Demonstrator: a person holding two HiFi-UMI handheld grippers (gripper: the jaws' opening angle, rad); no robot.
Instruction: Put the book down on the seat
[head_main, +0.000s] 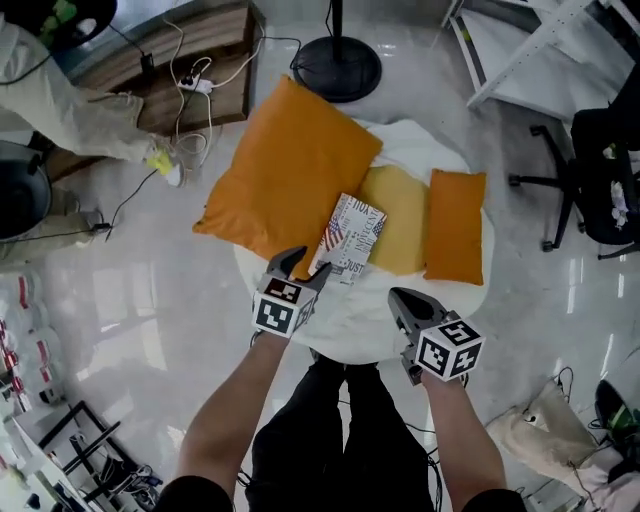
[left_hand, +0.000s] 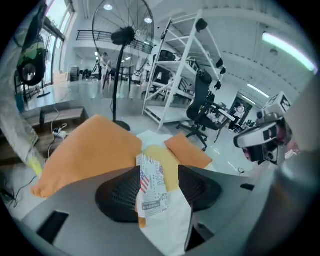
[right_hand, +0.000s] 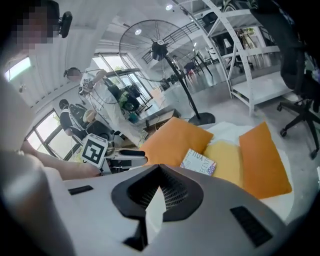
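The left gripper's (head_main: 305, 263) jaws stand spread, clear of the book (head_main: 350, 238), which lies on the white seat (head_main: 350, 325) across the large orange cushion (head_main: 280, 170) and the yellow cushion (head_main: 398, 215). The right gripper's (head_main: 400, 297) jaws are pressed together, empty.

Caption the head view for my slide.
The book laid on the cushioned seat, left gripper open at its corner, right gripper shut.

Head view looks steeply down on the book (head_main: 348, 238) both low gripper views face closely.
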